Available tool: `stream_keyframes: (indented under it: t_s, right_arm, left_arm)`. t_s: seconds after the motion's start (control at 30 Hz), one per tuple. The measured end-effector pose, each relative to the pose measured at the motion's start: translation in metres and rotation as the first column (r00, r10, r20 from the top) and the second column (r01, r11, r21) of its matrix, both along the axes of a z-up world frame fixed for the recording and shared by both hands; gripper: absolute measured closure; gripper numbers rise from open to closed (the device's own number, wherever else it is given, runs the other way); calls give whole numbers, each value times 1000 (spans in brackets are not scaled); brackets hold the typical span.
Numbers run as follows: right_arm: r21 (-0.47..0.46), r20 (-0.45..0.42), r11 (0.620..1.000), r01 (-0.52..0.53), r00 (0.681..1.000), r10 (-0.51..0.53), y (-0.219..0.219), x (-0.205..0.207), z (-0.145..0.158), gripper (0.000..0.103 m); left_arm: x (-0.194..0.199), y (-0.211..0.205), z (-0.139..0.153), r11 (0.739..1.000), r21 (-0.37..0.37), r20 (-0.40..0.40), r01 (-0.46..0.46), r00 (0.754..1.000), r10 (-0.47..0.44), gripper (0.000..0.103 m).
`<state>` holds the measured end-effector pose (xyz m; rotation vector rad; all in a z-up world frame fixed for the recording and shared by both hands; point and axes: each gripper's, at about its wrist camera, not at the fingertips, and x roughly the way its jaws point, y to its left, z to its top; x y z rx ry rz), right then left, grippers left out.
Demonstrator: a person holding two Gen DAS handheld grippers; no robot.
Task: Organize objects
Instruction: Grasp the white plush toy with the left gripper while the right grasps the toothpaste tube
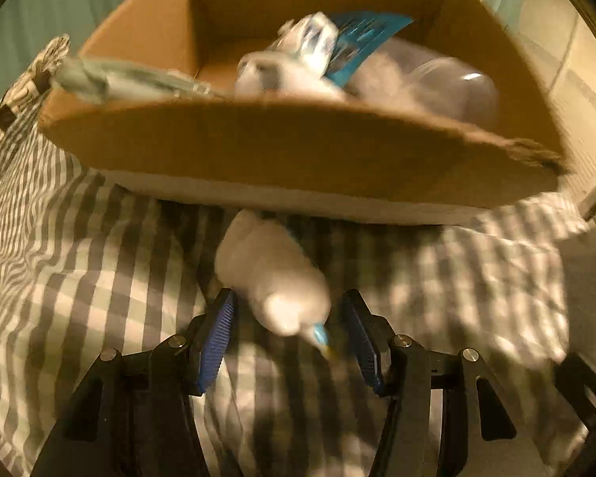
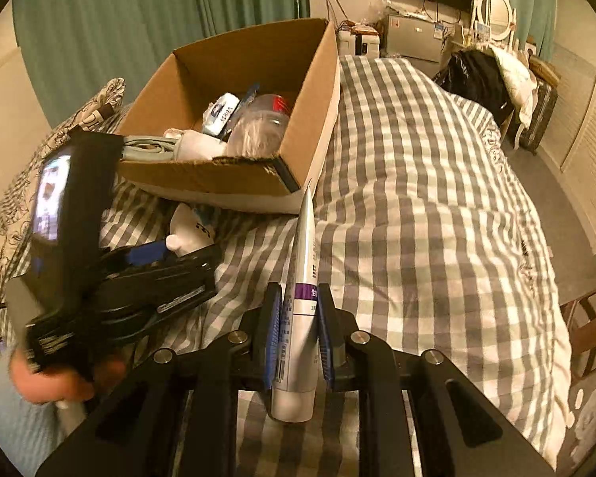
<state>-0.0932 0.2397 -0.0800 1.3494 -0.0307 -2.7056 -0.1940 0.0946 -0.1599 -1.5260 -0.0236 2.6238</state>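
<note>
A cardboard box (image 1: pixel 298 151) stands on the checked bed and holds several items: a clear bottle (image 1: pixel 449 79), a blue packet (image 1: pixel 361 43) and a grey cable (image 1: pixel 111 75). The box also shows in the right wrist view (image 2: pixel 234 179). A small white bottle (image 1: pixel 270 274) lies on the bedspread just in front of the box. My left gripper (image 1: pixel 288 310) is open, its blue pads on either side of the bottle's near end. In the right wrist view the left gripper (image 2: pixel 155 254) reaches toward that bottle (image 2: pixel 190 230). My right gripper (image 2: pixel 298 310) is shut on a white and purple tube (image 2: pixel 304 298) that points toward the box.
The grey and white checked bedspread (image 2: pixel 437 198) covers the bed. A patterned pillow (image 2: pixel 95 107) lies left of the box. Green curtains (image 2: pixel 139 20) hang behind. A black bag (image 2: pixel 476 75) and dresser clutter stand at the bed's far end.
</note>
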Motion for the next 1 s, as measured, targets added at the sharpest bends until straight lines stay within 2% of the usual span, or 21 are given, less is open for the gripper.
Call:
stream_keyframes:
  t_s: [0.1, 0.13, 0.17, 0.33, 0.47, 0.67, 0.73, 1.0]
  right_arm:
    - [-18, 2, 1000, -3, 1000, 3, 1, 0, -2, 86]
    - [-20, 3, 1000, -3, 1000, 3, 2, 0, -3, 86]
    - [-21, 4, 1000, -3, 1000, 3, 1, 0, -3, 86]
    - [-20, -6, 1000, 1, 1000, -1, 1, 4, 0, 86]
    - [-13, -21, 1000, -3, 1000, 3, -3, 13, 10, 86]
    - [-17, -53, 1000, -15, 998, 14, -9, 33, 32, 86]
    - [-22, -68, 1000, -16, 998, 15, -10, 39, 42, 86]
    - [-14, -179, 999, -38, 983, 35, -17, 48, 101, 86]
  left_arm:
    - [-5, -7, -6, 999, 28, 16, -26, 1000, 26, 48]
    - [-4, -9, -6, 999, 30, 19, -28, 999, 27, 58]
    - [-3, -10, -6, 999, 36, 23, -23, 999, 22, 62]
    - [15, -23, 3, 995, 99, 43, -18, 999, 14, 62]
    - [37, -32, 21, 990, 141, 29, -7, 1000, 3, 62]
    - [84, -37, 64, 985, 168, -43, 34, 999, -27, 62]
    - [98, -47, 86, 983, 178, -87, 42, 996, -27, 62]
    - [93, -61, 167, 981, 174, -259, 80, 965, -33, 62]
